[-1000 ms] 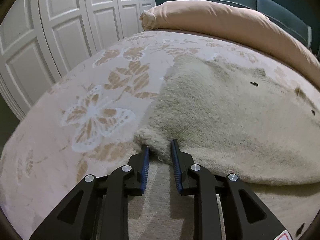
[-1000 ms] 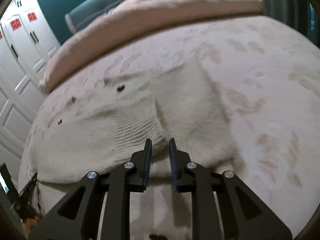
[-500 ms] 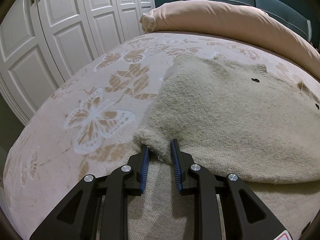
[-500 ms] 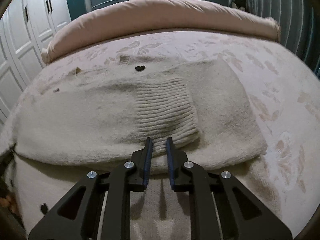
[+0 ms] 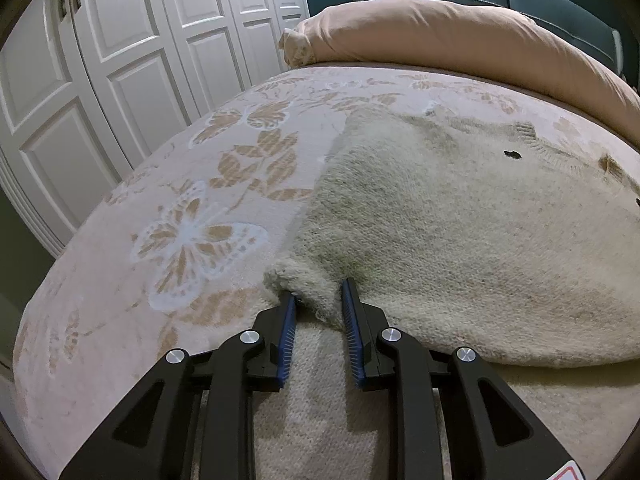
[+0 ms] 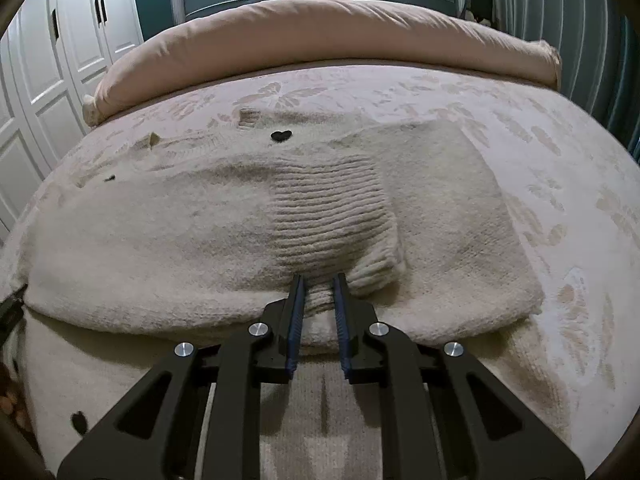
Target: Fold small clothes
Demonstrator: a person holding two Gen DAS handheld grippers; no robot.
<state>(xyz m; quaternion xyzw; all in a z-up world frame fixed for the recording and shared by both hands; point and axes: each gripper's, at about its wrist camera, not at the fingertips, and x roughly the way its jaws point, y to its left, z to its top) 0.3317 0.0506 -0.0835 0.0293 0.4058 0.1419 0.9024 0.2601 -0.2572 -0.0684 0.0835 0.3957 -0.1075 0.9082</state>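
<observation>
A cream knitted sweater lies spread on the bed, over a pale bedspread patterned with butterflies and leaves. Its near part is doubled back over itself, so a folded edge runs left to right just ahead of both tongs. The left tongs are clenched on the fuzzy left corner of that folded layer, a tuft of knit pinched between the blue pads. The right tongs are clenched on the near end of the ribbed cuff, which lies on top of the folded layer near the sweater's middle. A small black heart sits on the far part of the sweater. A rolled tan duvet lies across the far end of the bed, and white panelled wardrobe doors stand to the left.
</observation>
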